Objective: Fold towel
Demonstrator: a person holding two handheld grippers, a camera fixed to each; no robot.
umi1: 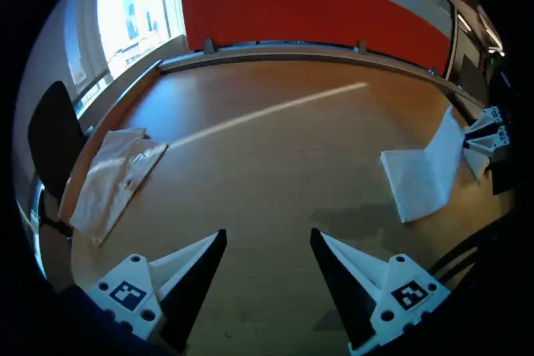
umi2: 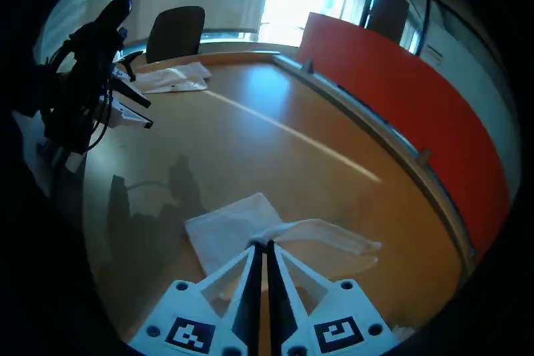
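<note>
Two towels on the table (umi1: 280,155): a spare towel (umi1: 117,179) set aside at the far edge; the towel (umi2: 230,229) mid-fold, one edge lifted; next, probably, carry that edge across; right gripper (umi2: 262,252) pinched onto the edge; left gripper (umi1: 267,236) spread wide, empty.

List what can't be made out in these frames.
- Right gripper view: pinched edge of the towel, hidden between shut fingers of the right gripper.
- Right gripper view: left gripper, backlit and dark, details lost.
- Left gripper view: body of the right gripper, cut off at the right edge.
- Both views: far cloth, fold layers too small.
</note>
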